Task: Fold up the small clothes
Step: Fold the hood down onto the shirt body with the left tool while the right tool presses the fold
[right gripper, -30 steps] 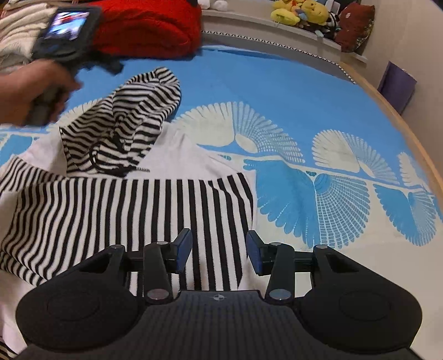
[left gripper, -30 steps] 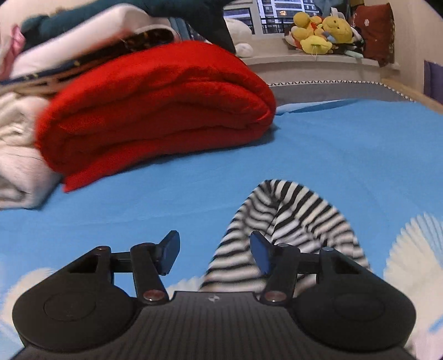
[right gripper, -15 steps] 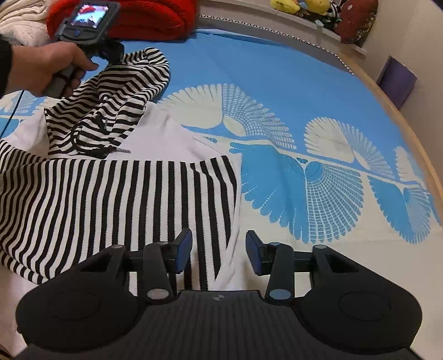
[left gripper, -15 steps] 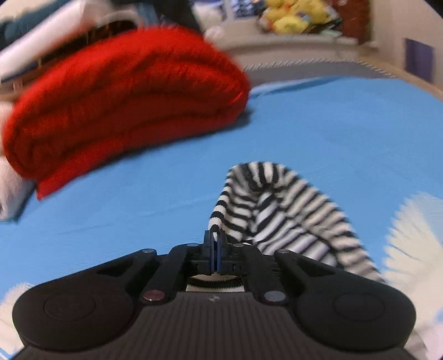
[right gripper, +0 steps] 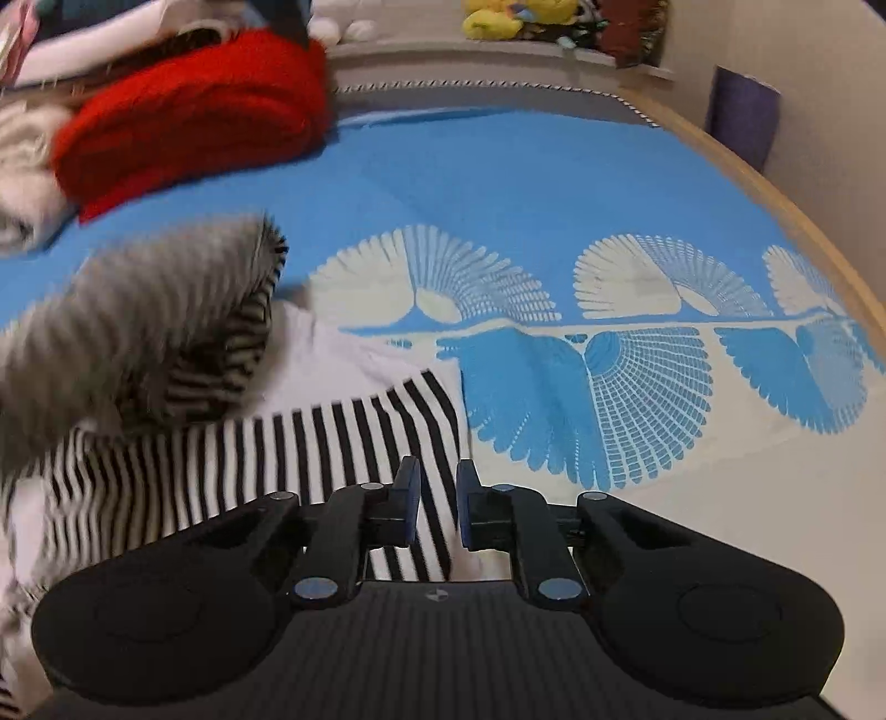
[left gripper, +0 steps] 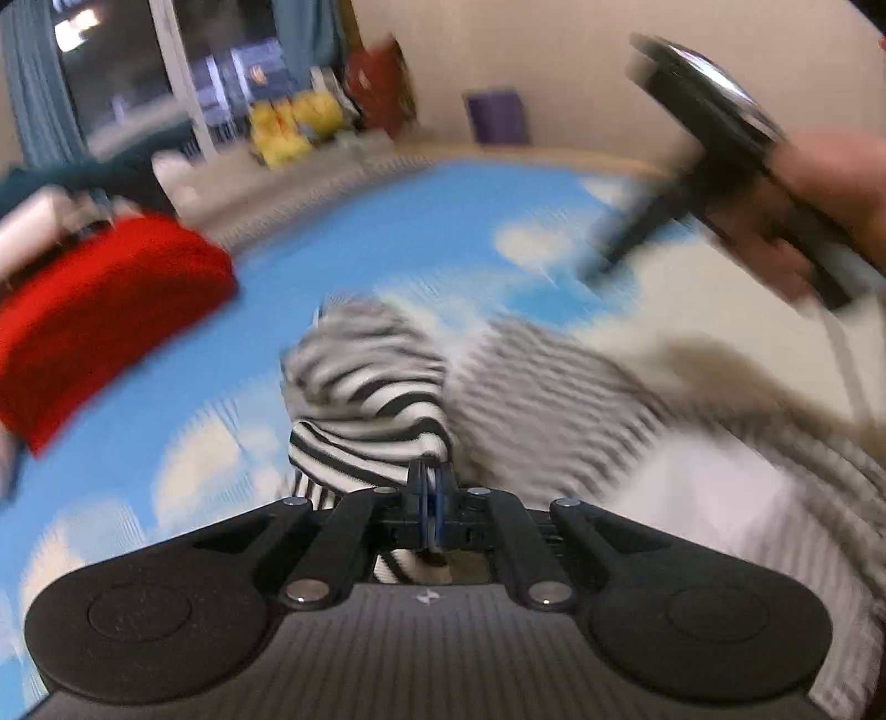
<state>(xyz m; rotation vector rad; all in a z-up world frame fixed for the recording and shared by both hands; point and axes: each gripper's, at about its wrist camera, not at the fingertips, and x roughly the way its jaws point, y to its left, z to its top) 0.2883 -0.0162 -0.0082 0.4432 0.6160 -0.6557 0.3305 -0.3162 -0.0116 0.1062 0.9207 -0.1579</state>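
A black-and-white striped hooded garment (right gripper: 332,443) lies on the blue bed sheet (right gripper: 498,183) with white fan prints. My left gripper (left gripper: 429,493) is shut on the edge of its striped hood (left gripper: 376,399), which hangs lifted and folded over, blurred by motion. In the right wrist view the hood (right gripper: 155,321) is a grey blur above the garment's body. My right gripper (right gripper: 438,498) is low over the garment's right edge, its jaws closing with striped cloth in the narrow gap between them. The left wrist view shows the right gripper's body (left gripper: 720,127) in a hand (left gripper: 819,188) at upper right.
A folded red blanket (right gripper: 194,122) and a pile of pale clothes (right gripper: 22,166) sit at the far left of the bed. Plush toys (right gripper: 515,16) line a ledge behind. A purple item (right gripper: 742,116) stands by the wall beyond the bed's wooden edge (right gripper: 786,210).
The left gripper shut on the hood's edge, then swung fast across with it, lifting it over the garment. The right gripper's jaws narrowed over the striped edge.
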